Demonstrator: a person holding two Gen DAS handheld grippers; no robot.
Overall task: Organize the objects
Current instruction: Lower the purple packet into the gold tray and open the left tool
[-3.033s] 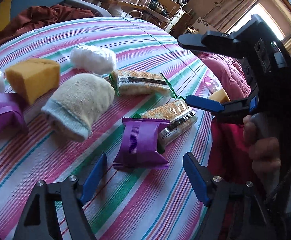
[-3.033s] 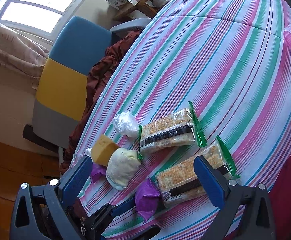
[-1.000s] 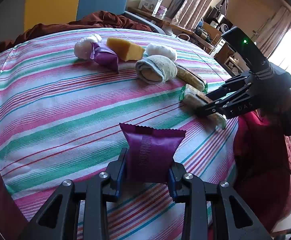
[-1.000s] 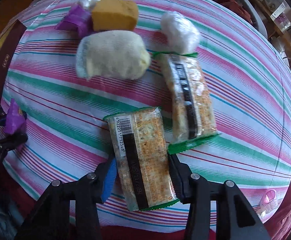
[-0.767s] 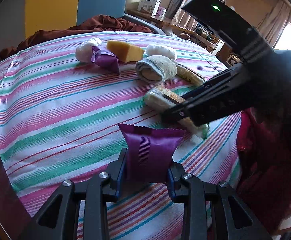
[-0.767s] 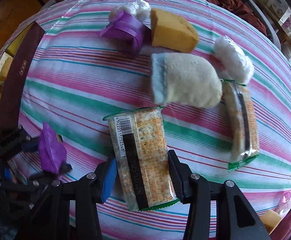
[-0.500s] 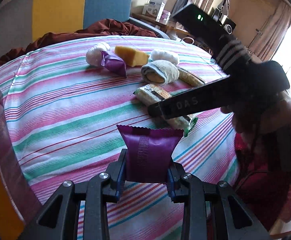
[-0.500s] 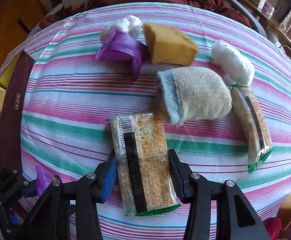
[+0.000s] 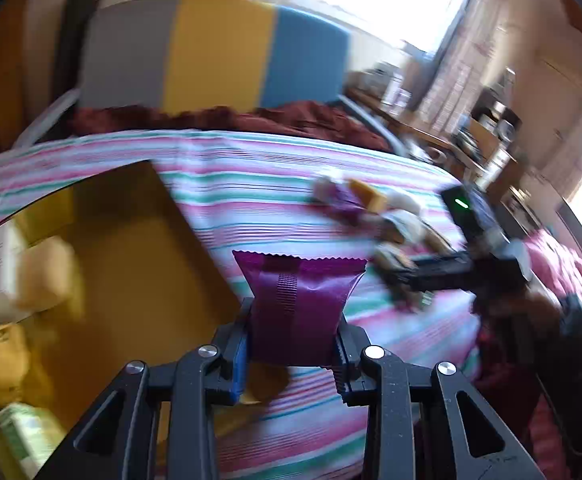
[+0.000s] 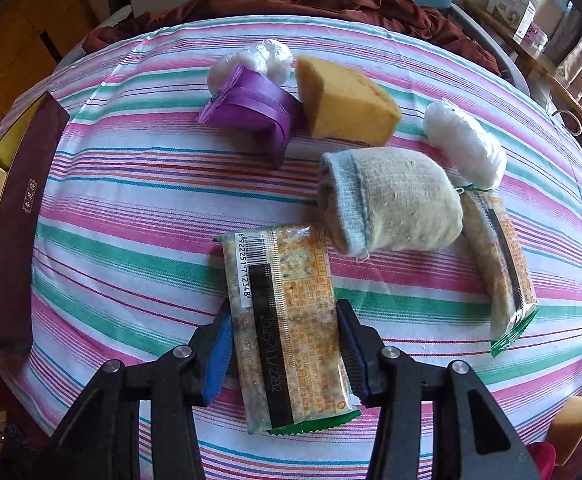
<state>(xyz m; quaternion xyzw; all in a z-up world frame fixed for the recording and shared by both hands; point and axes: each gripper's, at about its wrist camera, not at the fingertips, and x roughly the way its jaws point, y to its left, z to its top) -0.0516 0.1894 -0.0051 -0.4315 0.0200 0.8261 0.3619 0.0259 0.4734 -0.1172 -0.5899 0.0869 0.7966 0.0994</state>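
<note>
My left gripper (image 9: 291, 350) is shut on a purple snack packet (image 9: 297, 304) and holds it above the table edge, beside an open yellow-lined box (image 9: 123, 256). My right gripper (image 10: 285, 342) is shut on a cracker packet (image 10: 287, 320) with a barcode, held above the striped tablecloth (image 10: 131, 208). On the cloth lie a second cracker packet (image 10: 499, 256), a rolled beige sock (image 10: 395, 200), a yellow sponge (image 10: 343, 104), a second purple packet (image 10: 251, 108) and two white plastic bundles (image 10: 467, 148). The right gripper also shows in the left wrist view (image 9: 407, 276).
The box's dark maroon wall (image 10: 19, 216) runs along the table's left edge and holds several small items (image 9: 39, 272). A grey, yellow and blue chair (image 9: 211, 64) with a maroon cloth (image 10: 291, 4) stands behind the table. Another sponge (image 10: 571, 420) sits at the right edge.
My left gripper has swung left with the purple packet, bringing the yellow box into view. My right gripper has carried the cracker packet left, off the cloth and away from the sock.
</note>
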